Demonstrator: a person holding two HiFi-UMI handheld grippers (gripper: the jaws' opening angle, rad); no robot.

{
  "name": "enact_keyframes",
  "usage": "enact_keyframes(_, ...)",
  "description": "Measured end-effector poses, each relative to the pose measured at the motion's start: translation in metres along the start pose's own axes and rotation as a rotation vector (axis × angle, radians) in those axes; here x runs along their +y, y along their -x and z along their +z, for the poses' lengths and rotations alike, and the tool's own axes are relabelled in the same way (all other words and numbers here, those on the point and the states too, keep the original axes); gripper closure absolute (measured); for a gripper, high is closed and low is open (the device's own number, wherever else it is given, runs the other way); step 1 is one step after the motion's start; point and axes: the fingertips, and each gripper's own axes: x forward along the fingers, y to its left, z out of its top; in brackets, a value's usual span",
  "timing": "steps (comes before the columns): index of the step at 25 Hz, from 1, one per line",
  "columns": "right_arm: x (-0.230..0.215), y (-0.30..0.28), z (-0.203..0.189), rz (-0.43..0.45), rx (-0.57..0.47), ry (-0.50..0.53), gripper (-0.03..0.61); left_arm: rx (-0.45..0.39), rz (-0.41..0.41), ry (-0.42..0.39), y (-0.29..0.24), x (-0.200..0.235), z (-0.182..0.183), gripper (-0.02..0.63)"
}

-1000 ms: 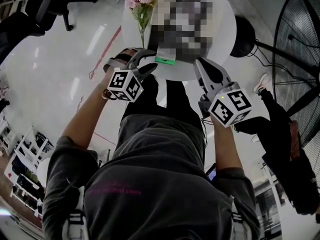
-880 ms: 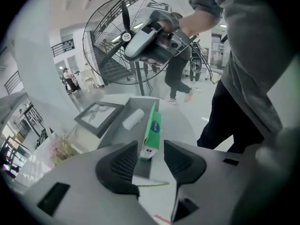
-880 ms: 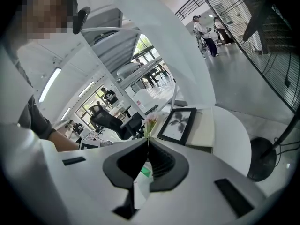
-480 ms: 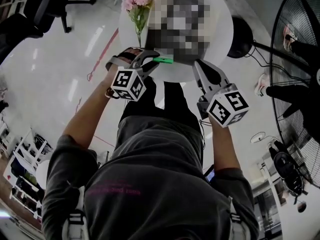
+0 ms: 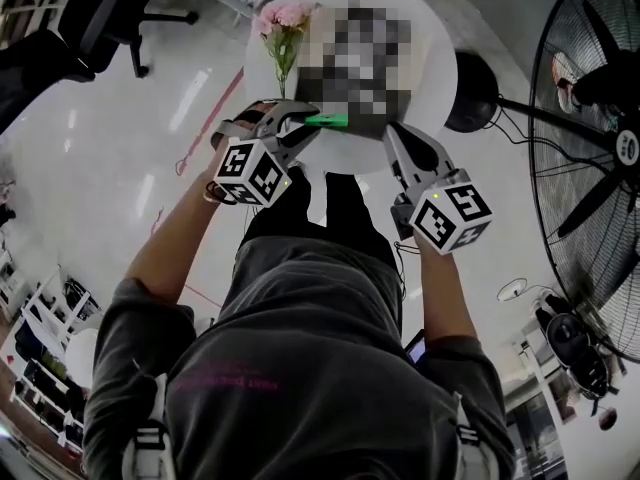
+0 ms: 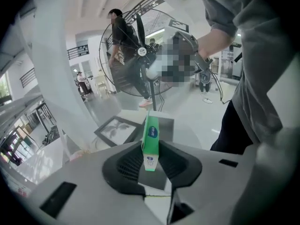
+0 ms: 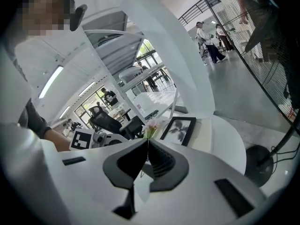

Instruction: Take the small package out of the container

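Left gripper [image 6: 151, 150] jaws closing on small package [image 6: 151, 136] (green, pads against both flat sides), held at near edge of round white surface [image 5: 445, 78]. Right gripper [image 7: 147, 143] jaws pressed together, nothing between, near same edge.

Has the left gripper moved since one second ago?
Yes. Against the round white table, the left gripper has advanced slightly toward the table's middle: the green package, earlier just beyond its tips, now sits between its closing jaws.

Bright, even light; glare streaks the floor [image 5: 100, 148]; fisheye-warped edges.
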Motion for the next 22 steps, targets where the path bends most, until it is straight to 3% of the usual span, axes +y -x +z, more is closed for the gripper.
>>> enact_keyframes(7,0.018,0.009,0.02,0.008,-0.042,0.039,0.557,-0.086,0.077,0.111,0.038,0.023,0.031,0.506)
enact_keyframes(22,0.064,0.023,0.063,0.026,-0.124,0.127,0.557,-0.282,0.231,0.255,0.129,0.056,0.085,0.508)
